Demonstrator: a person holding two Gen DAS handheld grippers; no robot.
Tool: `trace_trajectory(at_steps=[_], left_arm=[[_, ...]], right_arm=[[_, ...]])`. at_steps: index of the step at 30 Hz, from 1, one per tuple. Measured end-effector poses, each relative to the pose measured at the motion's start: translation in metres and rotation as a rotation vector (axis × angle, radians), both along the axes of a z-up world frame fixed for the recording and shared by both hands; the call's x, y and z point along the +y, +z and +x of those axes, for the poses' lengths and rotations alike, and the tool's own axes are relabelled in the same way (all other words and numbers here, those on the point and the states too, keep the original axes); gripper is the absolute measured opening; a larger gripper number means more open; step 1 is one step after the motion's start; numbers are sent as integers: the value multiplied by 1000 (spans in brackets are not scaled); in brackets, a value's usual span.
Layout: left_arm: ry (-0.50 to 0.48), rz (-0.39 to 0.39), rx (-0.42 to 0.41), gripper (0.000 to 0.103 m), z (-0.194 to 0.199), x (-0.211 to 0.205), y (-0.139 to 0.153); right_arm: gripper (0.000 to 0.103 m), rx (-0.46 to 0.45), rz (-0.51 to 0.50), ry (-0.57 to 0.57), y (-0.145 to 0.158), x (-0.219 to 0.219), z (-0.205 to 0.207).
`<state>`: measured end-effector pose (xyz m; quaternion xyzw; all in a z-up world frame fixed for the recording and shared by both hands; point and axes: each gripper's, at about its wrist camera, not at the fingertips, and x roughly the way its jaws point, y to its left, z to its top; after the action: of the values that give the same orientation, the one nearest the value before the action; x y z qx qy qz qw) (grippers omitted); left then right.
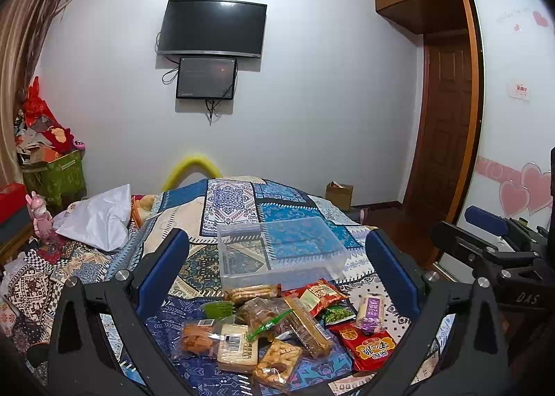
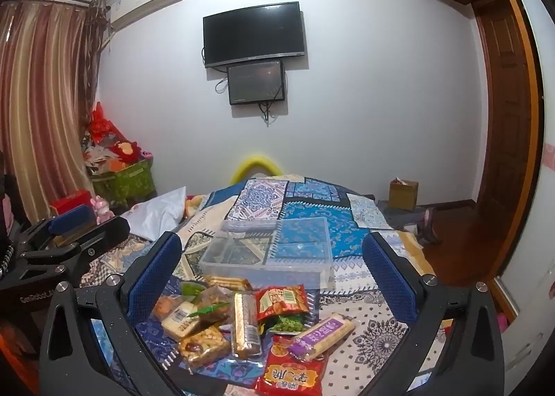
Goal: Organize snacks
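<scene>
A pile of wrapped snacks (image 1: 288, 323) lies on the patterned bedspread (image 1: 229, 201); it also shows in the right wrist view (image 2: 242, 323). It includes a red packet (image 1: 367, 347), a purple-labelled bar (image 2: 321, 330) and a long biscuit pack (image 2: 244, 323). A clear plastic box (image 1: 281, 250) sits empty just beyond the pile, also in the right wrist view (image 2: 270, 250). My left gripper (image 1: 277, 267) is open and empty above the pile. My right gripper (image 2: 274, 271) is open and empty, to the right of the left one.
A white pillow (image 1: 97, 219) lies at the bed's left. A green box of clutter (image 1: 55, 177) stands by the curtain. A cardboard box (image 2: 402, 193) sits on the floor by the wall. A wooden door (image 1: 444, 125) and wardrobe are on the right.
</scene>
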<state>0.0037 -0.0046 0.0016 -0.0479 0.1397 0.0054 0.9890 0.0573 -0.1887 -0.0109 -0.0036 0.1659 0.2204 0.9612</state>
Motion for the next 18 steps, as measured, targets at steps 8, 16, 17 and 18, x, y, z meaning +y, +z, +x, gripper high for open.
trace_trajectory(at_steps=[8,16,17,18], left_arm=[[-1,4,-3,103,0,-2,0],[-4,4,-8,103,1,-3,0],[-4,4,-8,103,1,-3,0],[-3,5,-7,103,1,-3,0]], right_arm=[[103,-3,3,4,0,0,-1],[103,-6,6,5,0,0,-2],[103,-6,7,6,0,0,-2],[103,-6,7,6,0,0,-2]])
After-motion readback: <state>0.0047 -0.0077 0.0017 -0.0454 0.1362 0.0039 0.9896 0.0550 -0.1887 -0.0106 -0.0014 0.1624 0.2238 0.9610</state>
